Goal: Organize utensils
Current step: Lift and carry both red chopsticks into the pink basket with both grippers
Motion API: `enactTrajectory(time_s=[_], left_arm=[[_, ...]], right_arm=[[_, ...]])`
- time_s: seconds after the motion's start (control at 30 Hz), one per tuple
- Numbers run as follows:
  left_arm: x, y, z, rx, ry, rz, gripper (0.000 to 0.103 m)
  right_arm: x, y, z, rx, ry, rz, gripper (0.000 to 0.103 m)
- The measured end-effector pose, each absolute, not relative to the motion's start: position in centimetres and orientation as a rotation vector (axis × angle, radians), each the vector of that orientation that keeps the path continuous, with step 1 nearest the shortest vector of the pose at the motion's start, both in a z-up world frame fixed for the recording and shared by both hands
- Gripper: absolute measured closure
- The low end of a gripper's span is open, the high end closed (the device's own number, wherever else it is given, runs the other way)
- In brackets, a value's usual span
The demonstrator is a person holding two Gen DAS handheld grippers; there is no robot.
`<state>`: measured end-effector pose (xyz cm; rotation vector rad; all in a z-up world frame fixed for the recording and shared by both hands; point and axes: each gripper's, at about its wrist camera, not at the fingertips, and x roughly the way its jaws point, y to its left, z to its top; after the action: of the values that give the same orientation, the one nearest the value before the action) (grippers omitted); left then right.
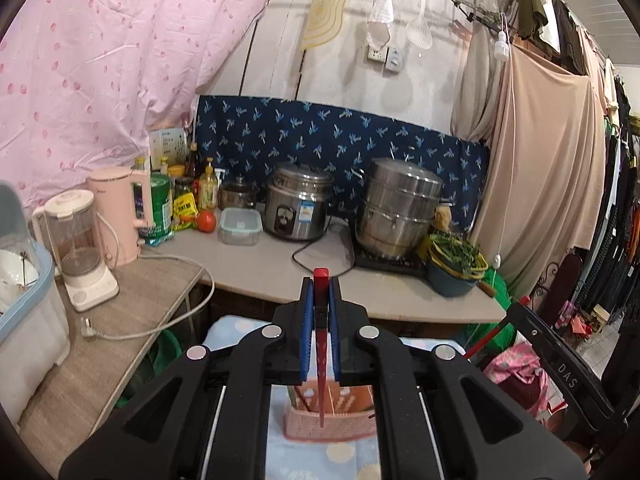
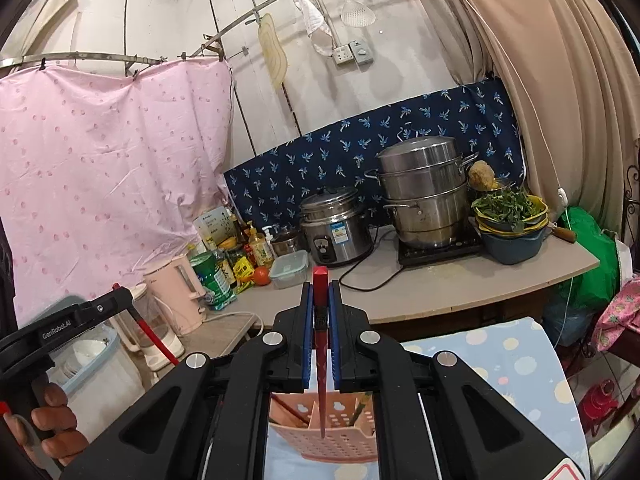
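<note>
Both my left gripper (image 1: 320, 316) and right gripper (image 2: 320, 316) were clamped near the top ends of thin, stiff, light, slippery red plastic chopsticks (image 1: 321, 344), tips hanging over the pink perforated plastic utensil holder (image 2: 340, 436).

Your left gripper (image 1: 321, 280) squeezes a red chopstick (image 1: 321, 344) between its blue pads (image 1: 307, 328). The stick's thin end points down at the pink holder (image 1: 332, 416) right below the gripper.
</note>
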<state>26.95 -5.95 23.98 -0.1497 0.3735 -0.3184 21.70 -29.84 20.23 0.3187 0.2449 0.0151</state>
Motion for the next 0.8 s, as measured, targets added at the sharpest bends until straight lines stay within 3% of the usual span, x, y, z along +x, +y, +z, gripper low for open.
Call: enactTrajectory(time_s=[0.8], left_arm=[[33.3, -8.4, 13.7, -0.104, 0.563, -0.267, 0.095]], right_arm=[[28.0, -29.8, 11.0, 0.299, 0.467, -0.010, 0.096]])
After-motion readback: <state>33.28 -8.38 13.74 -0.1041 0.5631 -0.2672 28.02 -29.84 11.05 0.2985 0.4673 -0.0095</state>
